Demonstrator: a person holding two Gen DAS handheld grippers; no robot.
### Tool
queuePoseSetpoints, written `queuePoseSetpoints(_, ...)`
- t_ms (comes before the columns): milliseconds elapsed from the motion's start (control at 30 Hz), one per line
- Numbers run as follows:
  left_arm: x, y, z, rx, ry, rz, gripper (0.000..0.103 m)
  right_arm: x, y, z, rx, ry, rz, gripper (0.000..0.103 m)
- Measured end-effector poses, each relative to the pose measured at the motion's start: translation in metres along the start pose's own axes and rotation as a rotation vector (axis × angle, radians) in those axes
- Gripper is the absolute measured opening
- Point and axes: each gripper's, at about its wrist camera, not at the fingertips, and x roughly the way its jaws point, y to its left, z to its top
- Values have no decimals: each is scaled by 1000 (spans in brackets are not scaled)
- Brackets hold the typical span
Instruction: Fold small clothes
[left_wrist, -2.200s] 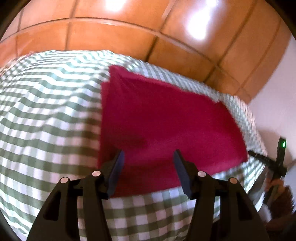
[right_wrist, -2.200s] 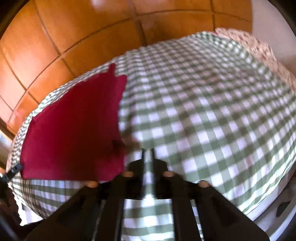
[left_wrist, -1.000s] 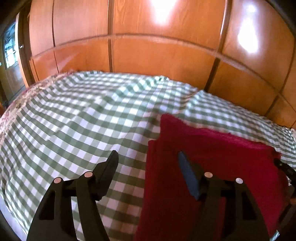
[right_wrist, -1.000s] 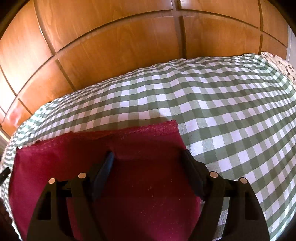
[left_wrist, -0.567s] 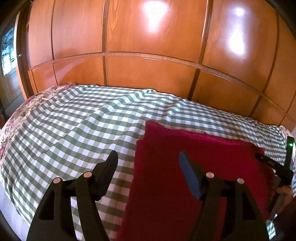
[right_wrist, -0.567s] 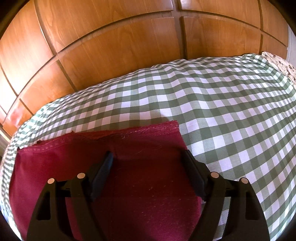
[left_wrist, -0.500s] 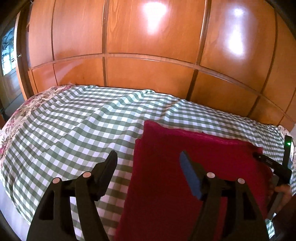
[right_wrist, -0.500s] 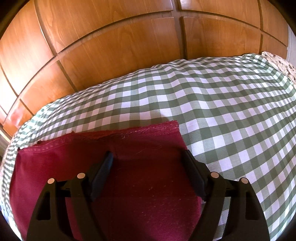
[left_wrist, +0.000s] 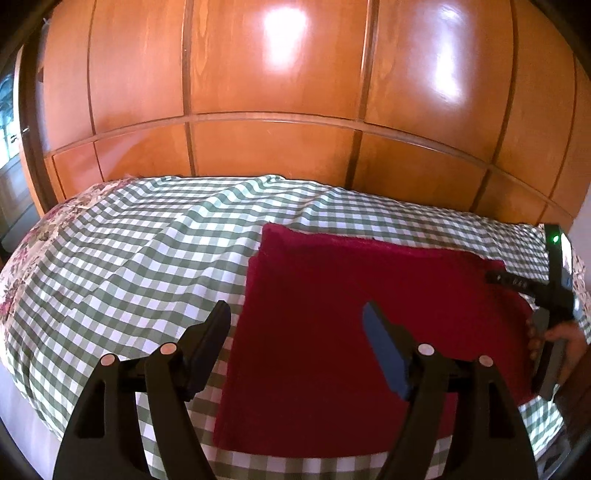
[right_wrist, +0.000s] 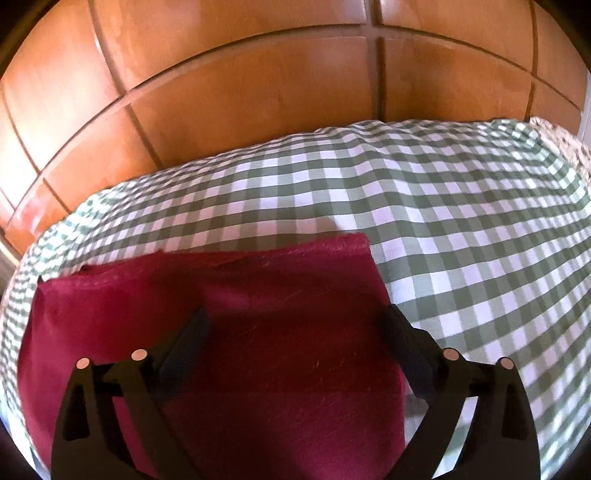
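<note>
A dark red cloth (left_wrist: 369, 295) lies folded flat as a rectangle on the green-and-white checked bed cover (left_wrist: 129, 258). My left gripper (left_wrist: 295, 314) is open and empty, held above the cloth's left edge. My right gripper (right_wrist: 295, 321) is open and empty, held over the cloth (right_wrist: 240, 332) near its far right corner. In the left wrist view the right gripper (left_wrist: 517, 282) shows at the cloth's right edge, held by a hand.
A wooden panelled wardrobe wall (left_wrist: 277, 110) stands right behind the bed. A floral sheet (left_wrist: 48, 229) shows at the bed's left end. The bed's near edge drops off below the cloth.
The right gripper has opened and now hovers over the cloth. The left gripper has risen and pulled back, so more of the bed shows. The cloth lies still.
</note>
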Motion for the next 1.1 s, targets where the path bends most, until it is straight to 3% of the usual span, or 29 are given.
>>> queuePoseSetpoints(167,4,-3,-7,2,26,-30,74,-35,-18,0,82,-25,69,96)
queuePoseSetpoints(400,21,8,-18,2,84,-65,80,-75,-64,-30,177,-28,84,96)
queuePoseSetpoints(533,39,45,-16,-120,136,-70,78,-94,-79,-58,216,-27,124,95)
queuePoseSetpoints(600,48,58,-18,-168,168,-79,72,-96,-79,-68,213,-19,132,94)
queuePoseSetpoints(633,52,60,-20,-170,176,-74,67,-95,-78,-74,205,-9,133,91)
queuePoseSetpoints(733,75,61,-28,-122,232,9,64,-85,-69,-82,171,21,83,71)
queuePoseSetpoints(767,82,61,-31,-117,253,10,65,-78,-69,-84,175,47,57,70)
queuePoseSetpoints(933,81,56,-32,-80,224,76,66,-69,-72,-90,179,60,54,70)
queuePoseSetpoints(1100,51,50,-25,-98,156,45,63,-81,-71,-98,166,67,122,70)
